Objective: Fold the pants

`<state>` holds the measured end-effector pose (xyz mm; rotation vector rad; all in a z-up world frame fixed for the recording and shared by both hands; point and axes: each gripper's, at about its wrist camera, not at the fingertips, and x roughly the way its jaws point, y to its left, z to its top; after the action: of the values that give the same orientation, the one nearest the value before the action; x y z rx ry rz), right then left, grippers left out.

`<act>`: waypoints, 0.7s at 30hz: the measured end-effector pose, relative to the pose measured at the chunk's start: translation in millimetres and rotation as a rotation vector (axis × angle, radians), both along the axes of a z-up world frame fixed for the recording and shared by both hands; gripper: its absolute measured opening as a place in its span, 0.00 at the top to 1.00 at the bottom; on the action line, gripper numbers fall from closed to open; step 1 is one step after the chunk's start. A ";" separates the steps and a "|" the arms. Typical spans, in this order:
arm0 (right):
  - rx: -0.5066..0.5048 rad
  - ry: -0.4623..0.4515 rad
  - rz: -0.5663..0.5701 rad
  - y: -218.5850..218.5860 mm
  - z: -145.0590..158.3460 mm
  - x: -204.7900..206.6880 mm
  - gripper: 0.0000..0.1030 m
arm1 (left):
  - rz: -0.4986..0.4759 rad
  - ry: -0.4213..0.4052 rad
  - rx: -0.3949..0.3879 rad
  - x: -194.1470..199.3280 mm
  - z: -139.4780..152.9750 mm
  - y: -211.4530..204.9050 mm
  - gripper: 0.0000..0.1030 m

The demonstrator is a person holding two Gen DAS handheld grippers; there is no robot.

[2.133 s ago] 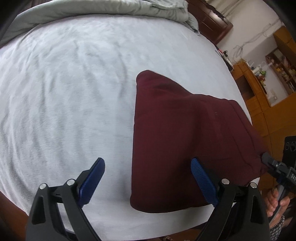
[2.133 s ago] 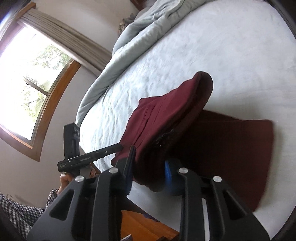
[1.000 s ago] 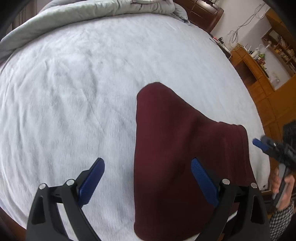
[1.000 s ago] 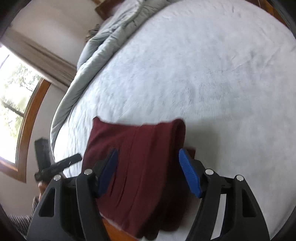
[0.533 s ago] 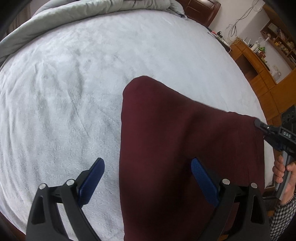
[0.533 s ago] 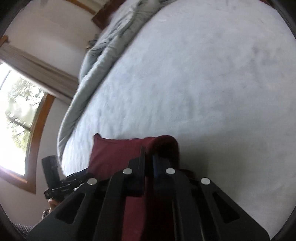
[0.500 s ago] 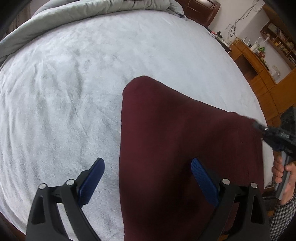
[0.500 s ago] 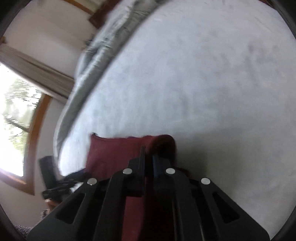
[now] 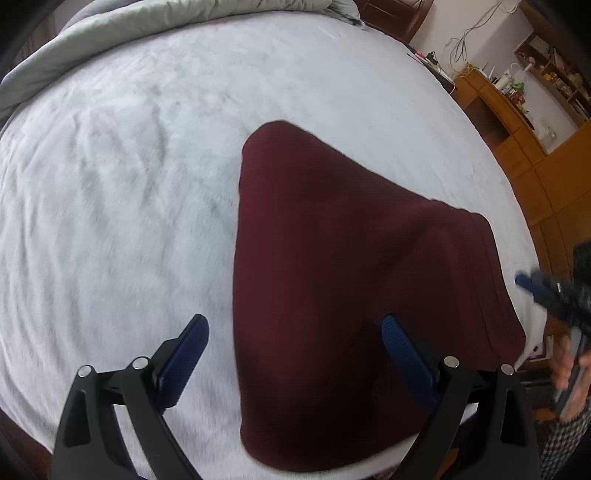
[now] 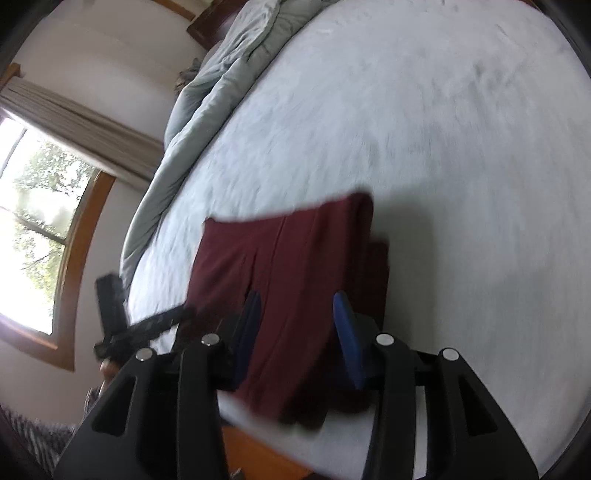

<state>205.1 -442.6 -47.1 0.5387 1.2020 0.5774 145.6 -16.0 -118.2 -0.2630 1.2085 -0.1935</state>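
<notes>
Dark maroon pants (image 9: 351,277) lie folded on the white bed sheet (image 9: 110,203), close to the near edge. My left gripper (image 9: 295,347) hovers open above them; its right blue pad (image 9: 402,350) is over the cloth and its left one over bare sheet. In the right wrist view the pants (image 10: 295,258) show stacked layers with a fold at their right side. My right gripper (image 10: 299,328) has its jaws opening; the cloth lies below the gap and the pads do not press on it. The right gripper (image 9: 546,291) also shows, blurred, at the pants' right corner.
A grey duvet (image 9: 184,29) is bunched along the far end of the bed. Wooden cabinets (image 9: 535,147) stand to the right of the bed and a window (image 10: 37,221) to its left. A hand (image 9: 565,369) with a checked sleeve holds the right gripper past the bed edge.
Half a second ago the right gripper was shut at the pants' folded edge; now its jaws stand apart and it has drawn back. The left gripper stays open and has shifted slightly.
</notes>
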 end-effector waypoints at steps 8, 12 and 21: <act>0.120 0.119 -0.013 -0.7 -18.0 -53.5 0.40 | 0.023 0.036 -0.039 -20.1 -5.7 5.3 0.08; 0.134 0.156 -0.048 6.5 -30.8 -50.8 0.40 | 0.027 0.048 -0.056 -17.3 -7.9 -0.8 0.08; 0.057 0.045 -0.026 0.2 6.4 -47.5 0.93 | 0.025 0.044 -0.066 -19.5 -4.1 -11.7 0.08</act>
<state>157.6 -442.4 -40.7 0.6179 1.2224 0.5814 126.0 -27.6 -122.3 -0.3415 1.2434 -0.2074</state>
